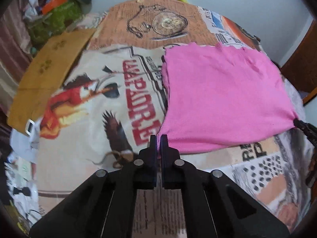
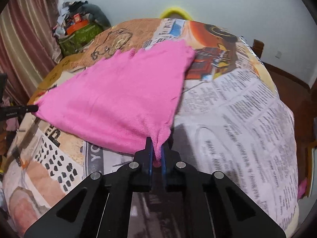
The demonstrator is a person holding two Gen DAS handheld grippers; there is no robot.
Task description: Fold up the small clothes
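Observation:
A pink cloth (image 1: 218, 99) lies spread on a table covered with printed newspaper sheets (image 1: 83, 119). My left gripper (image 1: 158, 138) is shut on the cloth's near left corner. My right gripper (image 2: 157, 144) is shut on the near right corner, with pink fabric bunched between its blue pads. The cloth (image 2: 122, 103) is stretched taut between the two near corners, and its far edge rests on the table. The right gripper's tip (image 1: 303, 127) shows at the right edge of the left wrist view. The left gripper's tip (image 2: 25, 109) shows at the left edge of the right wrist view.
A brown cardboard sheet (image 1: 45, 79) lies on the table's left side. A green bag with clutter (image 2: 79, 37) stands against the curtain at the back left. A yellow object (image 2: 174, 12) sits behind the table. A wooden chair (image 2: 287, 83) stands to the right.

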